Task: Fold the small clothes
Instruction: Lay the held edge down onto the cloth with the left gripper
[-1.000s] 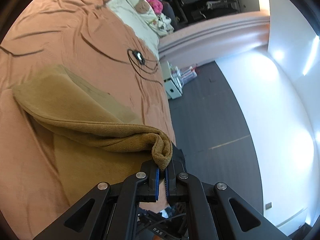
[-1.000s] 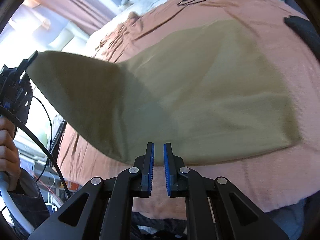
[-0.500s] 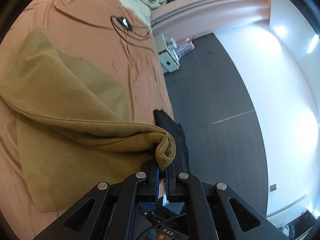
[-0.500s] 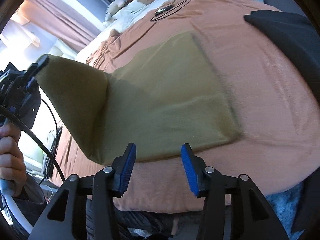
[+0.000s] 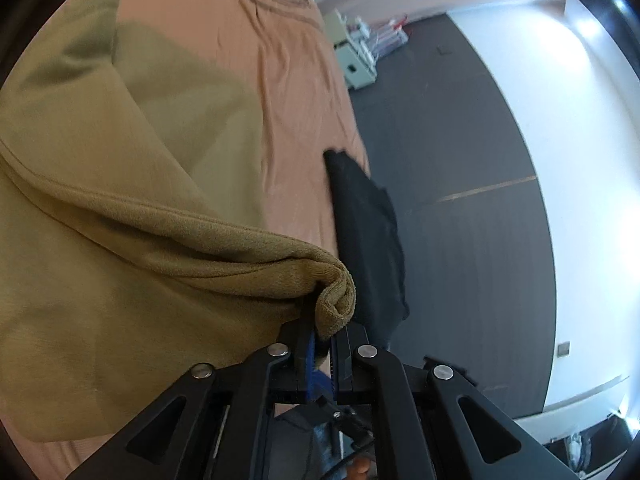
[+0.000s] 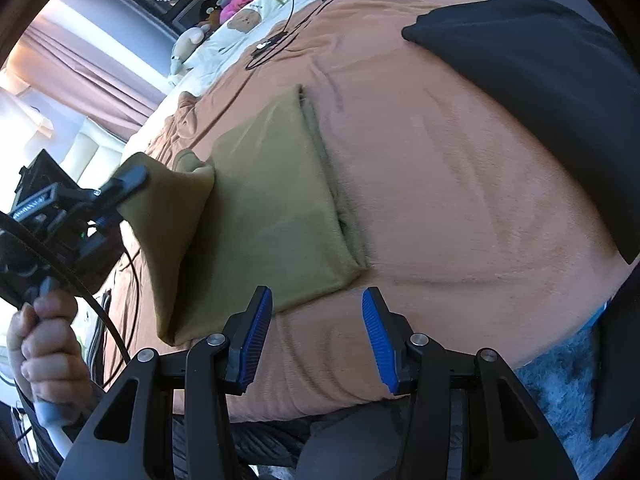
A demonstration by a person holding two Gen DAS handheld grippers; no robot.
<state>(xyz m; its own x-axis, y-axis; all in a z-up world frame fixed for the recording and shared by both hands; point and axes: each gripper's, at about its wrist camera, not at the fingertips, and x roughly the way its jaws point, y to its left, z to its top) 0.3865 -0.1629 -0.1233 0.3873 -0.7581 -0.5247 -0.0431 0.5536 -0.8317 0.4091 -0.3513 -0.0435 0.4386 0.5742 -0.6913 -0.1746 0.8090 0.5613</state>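
Observation:
An olive-brown garment [image 6: 272, 200] lies on the orange bed sheet [image 6: 440, 200]. Its left part is lifted and draped over the flat part. My left gripper [image 5: 326, 340] is shut on a bunched corner of that garment [image 5: 120, 200]; in the right wrist view this left gripper [image 6: 132, 178] hangs at the left, held by a person's hand [image 6: 48, 340]. My right gripper [image 6: 318, 320] stands open just in front of the garment's near edge, with nothing between its blue pads [image 6: 256, 332].
A black garment [image 6: 540, 92] lies on the bed's right side, also seen as a black garment [image 5: 368, 232] by the bed edge. A black cable [image 6: 276, 40] and soft toys [image 6: 240, 8] lie at the far end. White storage boxes [image 5: 356, 60] stand on the dark floor.
My left gripper has carried the garment's corner lower and across over the flat part. My right gripper went from shut to open and drew back off the garment's edge.

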